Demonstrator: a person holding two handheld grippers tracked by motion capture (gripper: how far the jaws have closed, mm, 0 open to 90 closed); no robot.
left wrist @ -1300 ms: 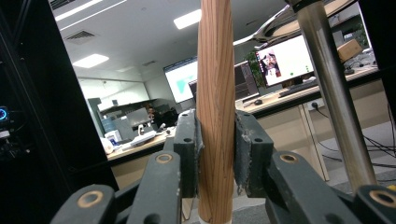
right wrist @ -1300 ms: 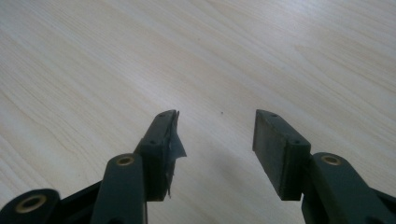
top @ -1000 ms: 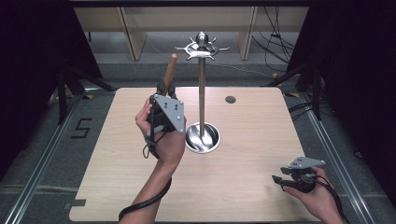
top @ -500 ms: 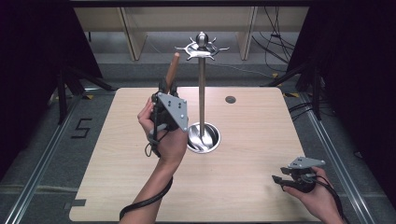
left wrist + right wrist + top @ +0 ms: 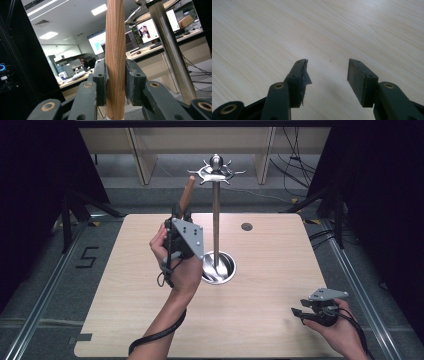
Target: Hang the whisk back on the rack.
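A metal utensil stand (image 5: 216, 215) rises from a round steel base (image 5: 220, 268) at the middle of the wooden table (image 5: 120, 285); its top is a hooked ring (image 5: 216, 170). My left gripper (image 5: 181, 215) is held up just left of the pole, shut on a wooden handle (image 5: 187, 191) that points up towards the ring. In the left gripper view the wooden handle (image 5: 115, 57) stands upright between the pads, with the stand's pole (image 5: 172, 52) close on the right. My right gripper (image 5: 296, 312) rests low near the table's front right corner, open and holding nothing (image 5: 327, 72).
A small dark round hole (image 5: 246, 226) sits in the table behind the stand. Shelving legs (image 5: 142, 155) stand beyond the far edge, and cables (image 5: 300, 165) lie on the floor at the back right. Rails run along both sides of the table.
The left gripper with the wooden handle has shifted slightly right, closer to the pole. The right gripper has stayed still.
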